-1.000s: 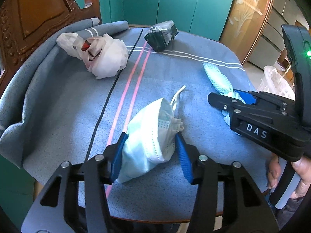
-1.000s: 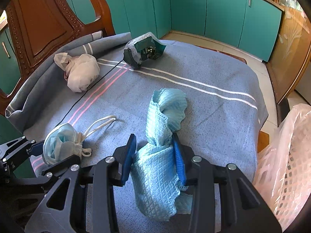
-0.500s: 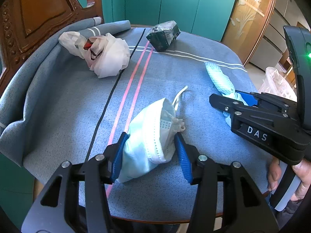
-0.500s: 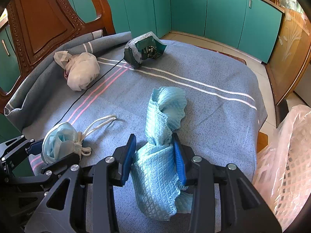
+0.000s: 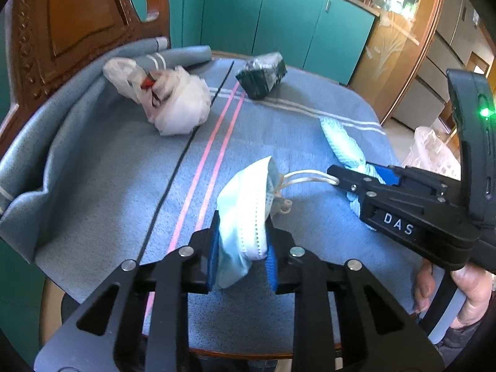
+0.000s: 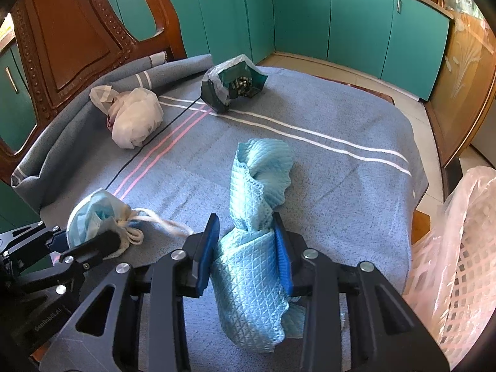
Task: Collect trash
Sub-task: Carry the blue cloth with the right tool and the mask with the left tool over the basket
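A crumpled light-blue face mask [image 5: 248, 214] sits between the blue pads of my left gripper [image 5: 241, 248]. The jaws are closing and the pads squeeze it narrow, with its white ear loops trailing right. My right gripper [image 6: 246, 241] is shut on a rolled turquoise waffle cloth [image 6: 260, 186] that lies on the table. In the right wrist view the left gripper [image 6: 77, 241] and the mask [image 6: 93, 214] show at the lower left. The left wrist view has the right gripper [image 5: 362, 172] at the right, held by a hand [image 5: 471, 285].
A white knotted plastic bag [image 5: 176, 102] and a dark green wrapper [image 5: 262, 74] lie at the far side of the grey-blue tablecloth [image 5: 108, 170]. A carved wooden chair [image 6: 71, 31] backs the table. A basket lined with a pink bag [image 6: 458, 248] stands off the right edge.
The left jaws have closed in on the mask, squeezing it narrow, and its ear loops now stretch toward the right gripper. The right gripper keeps its hold on the cloth, unmoved.
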Tool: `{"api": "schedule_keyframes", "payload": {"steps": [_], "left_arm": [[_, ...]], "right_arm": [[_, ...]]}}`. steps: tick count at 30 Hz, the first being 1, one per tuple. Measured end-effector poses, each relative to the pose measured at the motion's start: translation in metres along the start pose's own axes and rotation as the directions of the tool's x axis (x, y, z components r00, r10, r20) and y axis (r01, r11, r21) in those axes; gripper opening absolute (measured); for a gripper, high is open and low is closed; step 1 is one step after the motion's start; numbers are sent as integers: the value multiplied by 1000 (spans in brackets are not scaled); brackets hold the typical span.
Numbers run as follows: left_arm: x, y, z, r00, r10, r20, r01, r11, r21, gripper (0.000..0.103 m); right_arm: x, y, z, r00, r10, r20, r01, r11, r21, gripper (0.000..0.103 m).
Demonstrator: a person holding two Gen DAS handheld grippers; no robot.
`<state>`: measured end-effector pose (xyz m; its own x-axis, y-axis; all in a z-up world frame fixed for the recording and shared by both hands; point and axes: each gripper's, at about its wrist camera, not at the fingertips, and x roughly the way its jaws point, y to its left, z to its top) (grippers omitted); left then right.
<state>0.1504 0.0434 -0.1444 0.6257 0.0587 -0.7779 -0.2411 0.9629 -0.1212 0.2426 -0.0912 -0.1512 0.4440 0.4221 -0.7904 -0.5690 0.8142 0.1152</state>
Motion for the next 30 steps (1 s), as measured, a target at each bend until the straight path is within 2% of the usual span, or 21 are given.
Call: {"api": "schedule_keyframes", "payload": {"steps": [5,9,14,18,21,24,28,30], "left_arm": [[-14,-3,6,998,31,57,-32,999,17,26],[-28,-4,10,995,32,91,-34,999,18,26],[-36,-12,14,994,13,111,-16,999,30,26],[-39,-32,20,992,-19,123,12,998,60,26],[-41,-53,26,990,-55,134,43,995,95,26],[-44,-87,32,983,-112,143,89,984,154,26],[-47,-141,40,969,-206,134,169,955,243,26],[-46,-174,42,959,-259,119,214,931,297,26]], "right_arm": [[-16,0,4,998,10,55,-10,1000,3,36],[-40,1,6,990,17,138,-15,1000,-12,36],[-80,-10,4,969,13,247,-10,1000,-13,36],[-112,-43,-2,949,-15,316,-3,998,57,35],[-134,-76,-10,932,-64,357,17,991,134,36],[-156,-116,-21,914,-156,375,76,973,220,36],[-176,-164,-40,899,-264,351,143,931,335,36],[-184,-188,-51,887,-324,330,178,898,403,36]]}}
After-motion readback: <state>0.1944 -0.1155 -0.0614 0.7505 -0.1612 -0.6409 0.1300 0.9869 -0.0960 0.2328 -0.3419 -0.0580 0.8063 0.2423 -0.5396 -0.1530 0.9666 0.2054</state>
